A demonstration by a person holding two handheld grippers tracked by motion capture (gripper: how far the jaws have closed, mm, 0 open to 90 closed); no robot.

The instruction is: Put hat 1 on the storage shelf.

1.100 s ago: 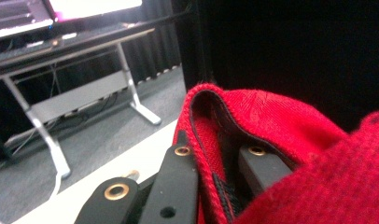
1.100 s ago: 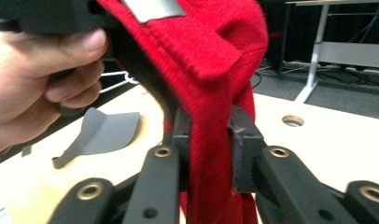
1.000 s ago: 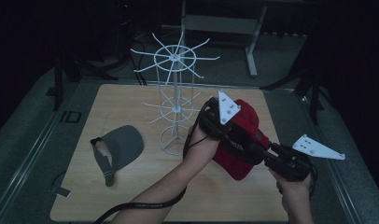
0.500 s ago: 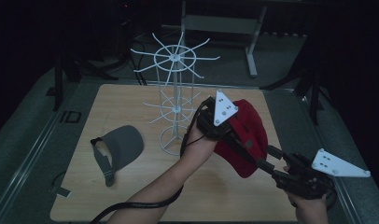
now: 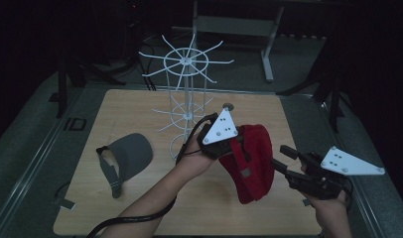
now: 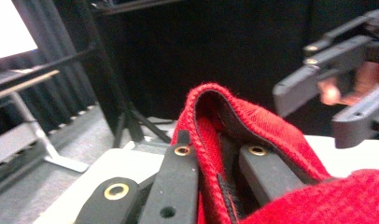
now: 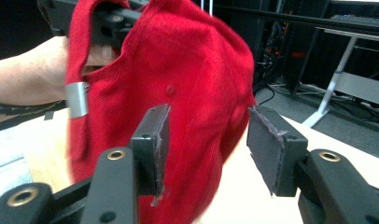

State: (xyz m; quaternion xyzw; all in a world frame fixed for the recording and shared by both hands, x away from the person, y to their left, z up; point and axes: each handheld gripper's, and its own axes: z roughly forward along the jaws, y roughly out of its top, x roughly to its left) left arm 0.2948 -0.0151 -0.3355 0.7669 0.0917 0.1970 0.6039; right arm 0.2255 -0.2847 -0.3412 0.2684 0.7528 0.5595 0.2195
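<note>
My left forearm comes up from the near edge, angled right and away, and the left gripper (image 5: 228,144) is clamped on the rim of the red cap (image 5: 251,161), one jaw inside it and one outside — the cap hangs off it above the right half of the desk (image 5: 140,208), opening toward me, grey strap tab showing. My right hand (image 5: 328,206) sits low at the near right, its gripper (image 5: 283,159) pointing left and away at the cap. In the right gripper view the jaws stand apart, with the cap's crown just beyond the pads; they were opening a moment ago, and whether the fabric brushes the left pad I cannot tell. The cap's far side is hidden behind the left gripper. A grey visor (image 5: 126,154) lies on the desk at left, and a white wire rack (image 5: 185,99) stands toward the far edge — its base is partly hidden by my left hand.
</note>
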